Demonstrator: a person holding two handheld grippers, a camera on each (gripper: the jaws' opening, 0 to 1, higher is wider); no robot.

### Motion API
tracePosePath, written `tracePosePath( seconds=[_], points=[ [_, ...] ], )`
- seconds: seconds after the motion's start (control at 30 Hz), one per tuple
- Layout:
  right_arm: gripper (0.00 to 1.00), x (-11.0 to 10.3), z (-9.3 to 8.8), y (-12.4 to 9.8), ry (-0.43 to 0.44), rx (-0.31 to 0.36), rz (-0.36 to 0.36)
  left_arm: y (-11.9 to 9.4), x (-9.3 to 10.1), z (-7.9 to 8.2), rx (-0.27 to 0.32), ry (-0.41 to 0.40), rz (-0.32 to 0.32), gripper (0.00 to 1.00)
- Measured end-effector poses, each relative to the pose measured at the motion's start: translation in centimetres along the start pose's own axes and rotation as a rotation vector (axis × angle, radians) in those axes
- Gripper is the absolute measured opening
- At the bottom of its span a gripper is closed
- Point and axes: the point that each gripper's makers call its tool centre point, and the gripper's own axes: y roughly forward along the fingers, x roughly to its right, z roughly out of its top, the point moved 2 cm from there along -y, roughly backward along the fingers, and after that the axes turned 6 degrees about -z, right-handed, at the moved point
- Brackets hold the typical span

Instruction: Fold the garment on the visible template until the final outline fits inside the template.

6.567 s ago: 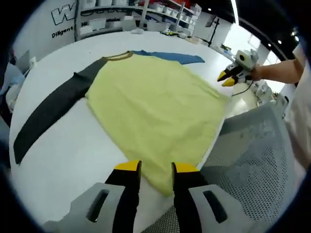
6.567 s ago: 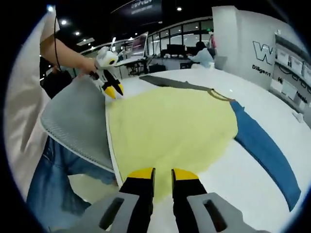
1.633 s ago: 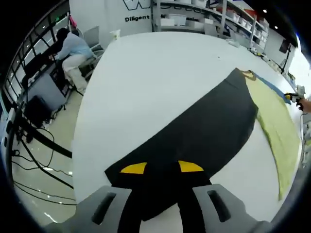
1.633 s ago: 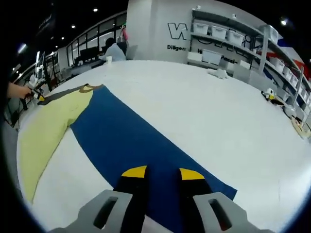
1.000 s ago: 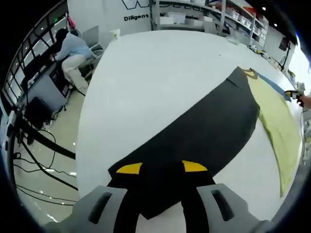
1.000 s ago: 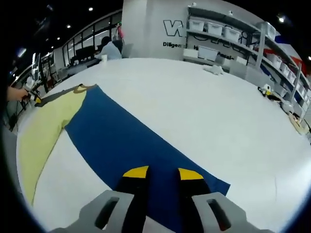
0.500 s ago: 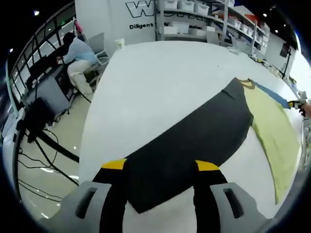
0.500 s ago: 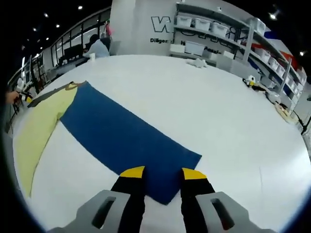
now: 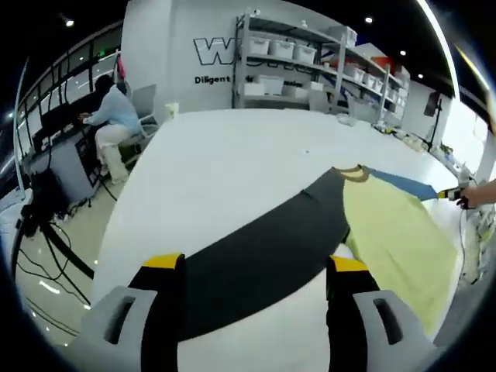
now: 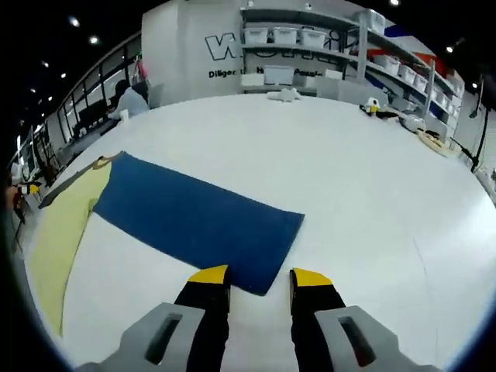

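The long-sleeved shirt lies flat on the white table [image 9: 232,155]. In the left gripper view its dark grey sleeve [image 9: 263,256] runs from the collar [image 9: 353,172] down between my left gripper's [image 9: 256,263] wide-open jaws, with the yellow body [image 9: 395,248] to the right and the blue sleeve [image 9: 403,184] beyond. In the right gripper view the blue sleeve [image 10: 194,221] lies spread on the table [image 10: 372,194]. Its cuff corner sits just at the tips of my right gripper [image 10: 260,277], whose jaws stand open. The yellow body [image 10: 62,225] is at the left.
Shelves with white bins [image 9: 294,58] line the back wall. A person sits at a desk [image 9: 108,116] past the table's left edge. A white cloth lump [image 10: 283,94] and small items [image 10: 372,105] lie at the table's far side. A hand [image 9: 480,192] shows at the right.
My left jaws have spread wide and let the grey sleeve end go. The right jaws have backed off the blue cuff. Both cameras have pulled back and risen.
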Motion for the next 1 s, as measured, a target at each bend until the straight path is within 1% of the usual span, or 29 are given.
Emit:
tracePosePath(
  seconds=[0.03,0.07,0.1,0.17,0.2,0.23,0.33,0.37,0.4,0.43,0.47,0.5,0.53,0.57,0.6,0.63,0.7,0.77,0.8,0.9,1.0],
  points=[
    [0.23,-0.1,-0.2,-0.1,0.008,-0.003,-0.002,0.2,1.1,0.5,0.028,0.019,-0.025,0.85],
    [0.21,-0.2,-0.3,-0.2,0.015,-0.001,-0.003,0.3,1.8,0.7,0.041,0.034,-0.043,0.87],
    [0.16,-0.3,-0.3,-0.3,0.016,0.006,-0.004,0.3,2.8,0.9,0.052,0.049,-0.061,0.89],
    [0.15,-0.3,-0.4,-0.4,0.077,0.029,-0.015,0.5,4.3,1.1,0.068,0.073,-0.084,0.91],
    [0.15,-0.4,-0.4,-0.4,0.098,0.039,-0.019,0.7,5.5,1.1,0.083,0.067,-0.104,0.91],
    [0.15,-0.2,-0.3,-0.3,0.119,0.047,-0.028,0.8,6.2,0.9,0.081,0.059,-0.108,0.92],
    [0.12,0.0,-0.3,-0.2,0.164,0.063,-0.046,1.1,9.1,-0.1,0.089,0.033,-0.146,0.93],
    [0.12,-0.1,-0.3,-0.2,0.169,0.063,-0.046,1.2,9.8,-0.5,0.089,0.027,-0.151,0.92],
    [0.11,-0.2,-0.1,-0.1,0.195,0.077,-0.046,1.2,10.6,-0.8,0.091,0.018,-0.161,0.92],
    [0.09,-0.4,-0.1,-0.1,0.214,0.08,-0.042,1.2,11.5,-1.3,0.095,0.011,-0.169,0.92],
    [0.05,-0.5,-0.2,-0.1,0.226,0.077,-0.044,1.3,12.1,-1.6,0.096,0.005,-0.173,0.92],
    [0.02,-0.2,-0.2,-0.1,0.22,0.081,-0.055,1.3,13.1,-2.0,0.1,-0.012,-0.187,0.93],
    [0.0,-0.2,-0.3,-0.1,0.231,0.083,-0.058,1.4,13.7,-2.3,0.099,-0.017,-0.196,0.93],
    [0.0,-0.2,-0.5,-0.2,0.291,0.072,-0.063,1.5,14.6,-2.8,0.089,-0.018,-0.208,0.94],
    [0.0,-0.2,-0.3,-0.1,0.292,0.084,-0.052,1.6,14.7,-3.1,0.085,-0.017,-0.214,0.96],
    [0.0,0.0,-0.4,-0.2,0.304,0.079,-0.056,1.8,15.5,-3.6,0.073,-0.002,-0.24,0.97],
    [0.0,0.0,-0.4,-0.2,0.32,0.077,-0.05,1.8,16.9,-4.4,0.05,0.02,-0.266,0.98],
    [0.0,0.0,-0.4,-0.4,0.344,0.077,-0.05,1.6,18.0,-4.9,0.04,0.028,-0.289,0.99],
    [0.0,0.1,-0.3,-0.7,0.374,0.092,-0.056,1.5,18.6,-5.3,0.033,0.035,-0.297,0.99],
    [0.0,-0.2,0.2,-1.0,0.372,0.099,-0.055,1.2,20.0,-6.0,0.024,0.042,-0.326,0.99],
    [0.0,-0.3,1.0,-1.5,0.355,0.112,-0.053,1.1,21.4,-6.9,0.01,0.053,-0.353,0.99]
  ],
)
